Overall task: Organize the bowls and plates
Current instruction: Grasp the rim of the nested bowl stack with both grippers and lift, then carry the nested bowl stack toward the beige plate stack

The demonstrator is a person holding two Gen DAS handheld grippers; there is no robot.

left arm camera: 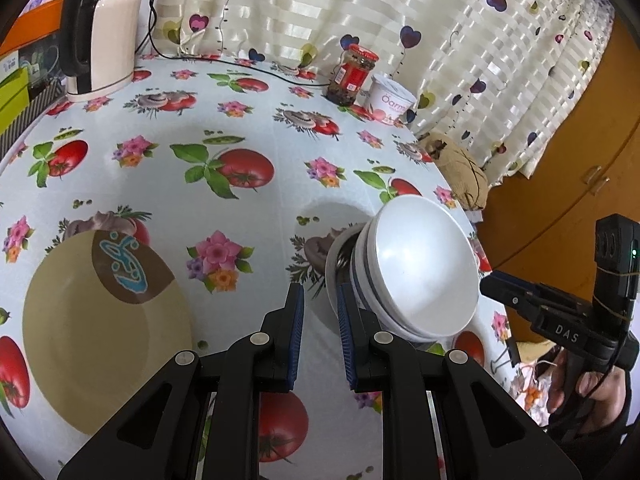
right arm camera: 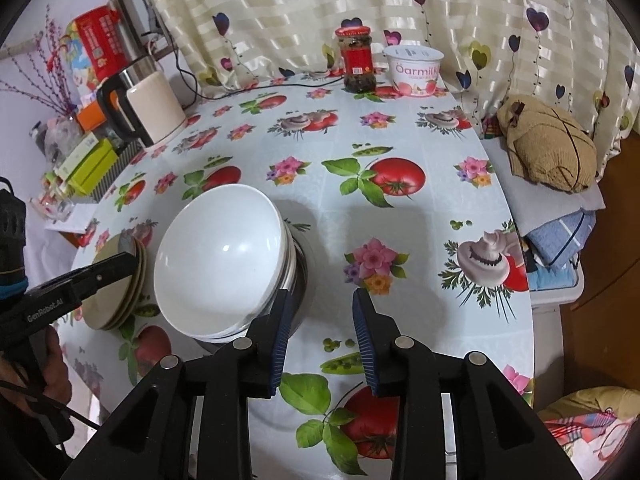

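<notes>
Bowls [right arm camera: 224, 264] stacked | left tongs [left arm camera: 320, 304] empty, narrow gap | right tongs [right arm camera: 322, 312] released

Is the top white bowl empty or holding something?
Empty: the top white bowl shows only bare glossy interior with light reflections.

Table covered by a printed cloth [right arm camera: 400, 240]: tomatoes, mushrooms, flowers, peas. Back left corner: cream electric kettle [right arm camera: 148, 108] with black handle, black cord [left arm camera: 256, 66] trailing along the rear edge. Back edge: red-lidded jar [right arm camera: 357, 60] just beside a white yogurt tub [right arm camera: 414, 70]. Behind: striped curtain [right arm camera: 320, 0] with heart print. Off the right edge: tan knitted item [right arm camera: 552, 148] on folded cloths.
</notes>
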